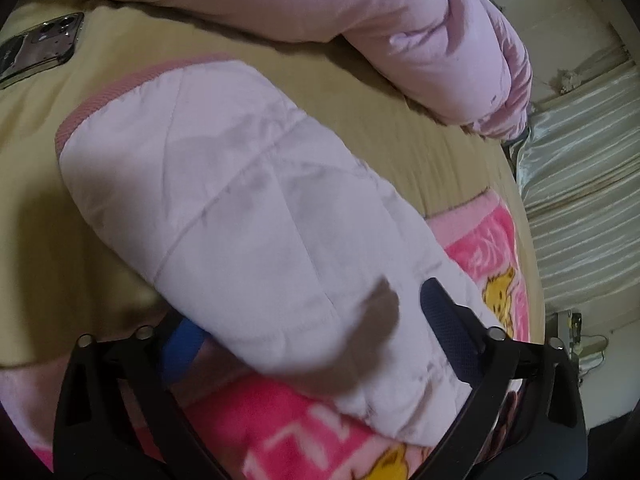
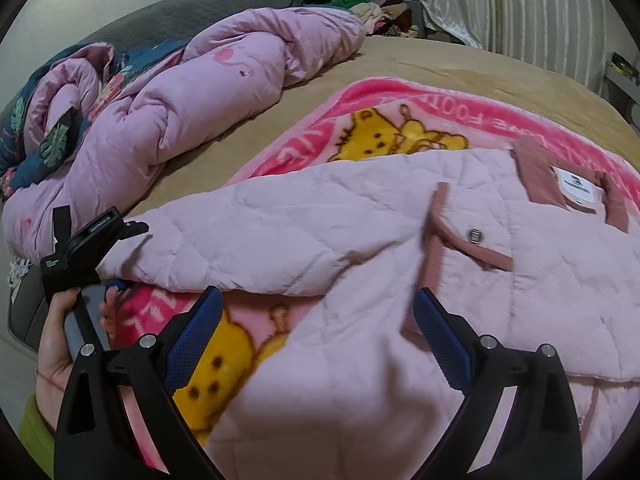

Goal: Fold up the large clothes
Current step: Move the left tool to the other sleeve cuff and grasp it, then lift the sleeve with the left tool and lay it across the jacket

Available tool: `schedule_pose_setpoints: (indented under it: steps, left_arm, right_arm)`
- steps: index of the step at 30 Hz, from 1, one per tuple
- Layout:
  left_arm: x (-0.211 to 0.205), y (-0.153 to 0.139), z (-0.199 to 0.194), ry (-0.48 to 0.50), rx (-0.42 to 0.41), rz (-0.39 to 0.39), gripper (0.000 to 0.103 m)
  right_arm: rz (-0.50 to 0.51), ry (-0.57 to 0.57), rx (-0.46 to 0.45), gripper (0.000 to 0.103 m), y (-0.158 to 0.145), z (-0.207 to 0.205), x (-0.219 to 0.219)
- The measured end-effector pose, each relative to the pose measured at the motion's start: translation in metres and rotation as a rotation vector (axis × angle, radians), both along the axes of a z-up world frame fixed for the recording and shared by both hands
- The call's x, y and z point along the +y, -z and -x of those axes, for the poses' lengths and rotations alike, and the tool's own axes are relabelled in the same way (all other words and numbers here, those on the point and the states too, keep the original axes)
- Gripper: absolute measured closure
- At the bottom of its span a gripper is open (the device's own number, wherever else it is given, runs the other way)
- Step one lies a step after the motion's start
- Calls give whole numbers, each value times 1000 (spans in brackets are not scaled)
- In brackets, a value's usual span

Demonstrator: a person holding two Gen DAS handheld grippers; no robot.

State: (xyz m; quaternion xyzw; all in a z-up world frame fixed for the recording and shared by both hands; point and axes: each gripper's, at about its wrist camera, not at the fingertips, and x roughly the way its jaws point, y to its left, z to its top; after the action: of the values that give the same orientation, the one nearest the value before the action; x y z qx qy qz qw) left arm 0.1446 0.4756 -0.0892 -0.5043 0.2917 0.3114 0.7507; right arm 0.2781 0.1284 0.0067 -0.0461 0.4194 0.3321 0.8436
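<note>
A pale pink quilted jacket [image 2: 360,232] with darker pink ribbed trim lies on a pink cartoon blanket [image 2: 384,128] on the bed. In the left wrist view its sleeve [image 1: 224,208], with a ribbed cuff at the far end, lies between the fingers of my left gripper [image 1: 308,312]; the jaws stand wide, one blue pad under the sleeve and one over it. My right gripper [image 2: 316,316] is open above the jacket's front edge, holding nothing. The left gripper [image 2: 88,248] also shows in the right wrist view, at the sleeve's end.
A bunched pink duvet [image 2: 168,112] lies along the far side of the tan bedsheet [image 2: 460,60]. A phone [image 1: 40,44] lies on the sheet at the far left. Piled clothes [image 2: 360,4] and a curtain [image 2: 520,12] are beyond the bed.
</note>
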Motion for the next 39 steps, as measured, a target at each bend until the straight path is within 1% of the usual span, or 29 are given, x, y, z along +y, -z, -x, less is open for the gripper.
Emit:
schedule_pose_setpoints:
  steps: [1,2,3,4,5,6,9,14,21,25,27,30,34,36,39]
  left_arm:
    - [2,2,2,-9,9,1,33]
    - [4,4,4,-24,18,6,47]
    - [6,7,5,-35,13,14,54]
    - [7,7,7,-38,-1,21,59]
    - [7,5,9,-31,-23,14,72]
    - [7,1,11,-30,-35,2,77]
    - [1,-19,11,-20,-59,-55,86]
    - [-14,-51,10,-3,-89,-129,88]
    - [-44,-103,4,72,-154,-249,90]
    - [-68,-135,-1,124,-181,-327,91]
    - [-81,-148,-2,146,-195,-346,91]
    - [-103,-170,-10,181,-182,-415,91]
    - [-135,-198,-20,231,-198,-462,92]
    - [-157,-216,-28,258,-203,-511,92]
    - [-186,-233,-39,308,-222,-549,93]
  right_arm:
    - [-5,15,0,8,-2,-1,-8]
    - [-8,25,0,8,-3,-1,-13]
    - [-15,38,1,8,-5,-2,-19]
    - [-27,52,7,8,-7,-2,-27]
    - [-40,61,14,8,-8,-3,-34]
    - [-48,68,17,8,-10,-4,-38]
    - [-71,98,15,8,-16,-2,-58]
    - [-89,149,15,8,-17,5,-93]
    - [-117,224,56,8,-10,12,-141]
    - [-138,255,33,8,-18,21,-172]
    - [-148,266,18,8,-23,23,-184]
    - [-179,291,-5,8,-30,27,-207]
    - [-232,317,9,8,-30,29,-235]
    - [-245,330,18,8,-29,29,-243]
    - [-269,348,27,8,-28,31,-261]
